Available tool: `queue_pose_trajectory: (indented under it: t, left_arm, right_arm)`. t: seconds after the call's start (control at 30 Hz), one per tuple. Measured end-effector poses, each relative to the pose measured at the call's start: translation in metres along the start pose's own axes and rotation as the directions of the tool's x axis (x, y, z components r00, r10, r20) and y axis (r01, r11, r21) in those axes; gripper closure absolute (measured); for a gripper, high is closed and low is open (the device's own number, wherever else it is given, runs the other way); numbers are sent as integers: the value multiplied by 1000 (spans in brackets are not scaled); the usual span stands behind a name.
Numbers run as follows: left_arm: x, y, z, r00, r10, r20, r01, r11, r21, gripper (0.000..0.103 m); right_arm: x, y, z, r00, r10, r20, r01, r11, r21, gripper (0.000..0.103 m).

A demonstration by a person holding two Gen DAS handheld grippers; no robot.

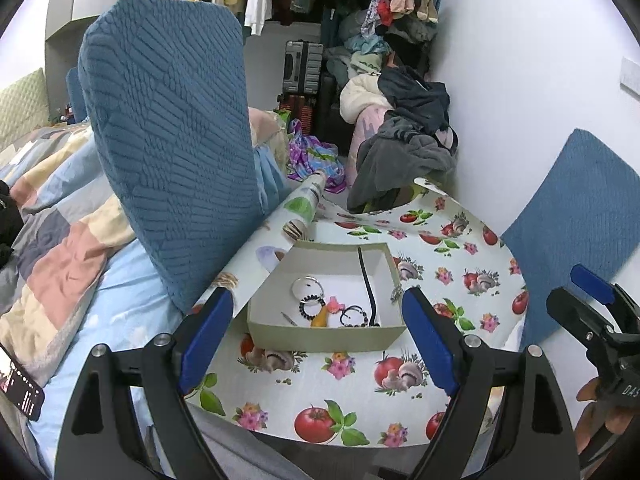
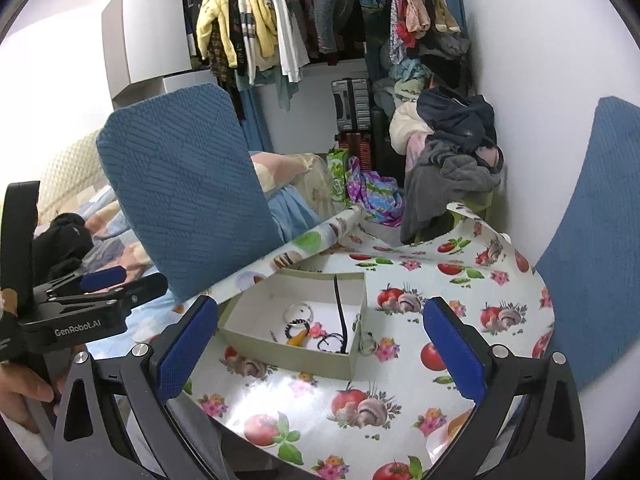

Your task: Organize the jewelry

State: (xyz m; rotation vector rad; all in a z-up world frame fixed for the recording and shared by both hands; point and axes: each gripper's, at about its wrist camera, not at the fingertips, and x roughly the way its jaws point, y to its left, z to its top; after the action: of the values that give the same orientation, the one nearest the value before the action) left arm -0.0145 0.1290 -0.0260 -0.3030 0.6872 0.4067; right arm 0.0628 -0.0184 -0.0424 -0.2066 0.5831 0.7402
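A: Start at the left gripper. How does it stand?

B: Jaws wide apart, nothing between the blue pads. It hangs above the near edge of the table, and the open cardboard box sits just beyond its fingertips.

A: And the right gripper?

B: The same: spread wide, empty, with the box ahead of it, nearer its left finger.

A: What lies in the box?

B: The jewelry: a silver ring-shaped bangle, a dark beaded bracelet, a second dark bracelet, a pink and orange trinket, and a black cord leaning up the far wall of the box.

A: Does either view add something?

B: Both show a small silvery piece outside the box, against its right wall, on the fruit-printed tablecloth; the right wrist view shows it more plainly. The left wrist view catches a phone on the bed, far left of the box. Each view also sees the other gripper at its edge. A blue chair back stands left of the box.
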Motion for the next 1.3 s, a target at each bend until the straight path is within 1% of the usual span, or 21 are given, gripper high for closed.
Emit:
queue_pose_trajectory:
  t: [0.1, 0.33, 0.5, 0.67, 0.77, 0.83, 1.1, 1.3]
  left_arm:
    - [3, 2, -8, 1000, -3, -2, 3, 1000, 3, 17]
    - [19, 7, -30, 999, -5, -37, 6, 1000, 15, 17]
    - [28, 11, -39, 999, -9, -49, 10, 1000, 5, 17]
    - [38, 7, -42, 999, 2, -54, -1, 1000, 24, 17]
    - [42, 6, -44, 998, 0, -58, 3, 999, 37, 17]
    - [45, 6, -44, 998, 2, -63, 1, 999, 43, 17]
    - [47, 3, -43, 998, -1, -58, 3, 999, 37, 17]
    - [45, 3, -43, 998, -1, -71, 3, 1000, 24, 17]
  right_arm:
    - [1, 2, -11, 1000, -7, 6, 7, 1000, 3, 0]
    - [12, 4, -33, 1000, -30, -3, 30, 999, 29, 0]
    - [21, 9, -44, 999, -54, 0, 54, 999, 7, 0]
    - [27, 8, -52, 997, -69, 18, 69, 998, 8, 0]
    - [32, 6, -54, 998, -60, 13, 60, 998, 21, 0]
    - [34, 5, -56, 997, -73, 9, 73, 997, 22, 0]
    - [34, -2, -59, 995, -97, 2, 97, 994, 41, 0]
    - [34, -2, -60, 996, -95, 0, 95, 995, 43, 0]
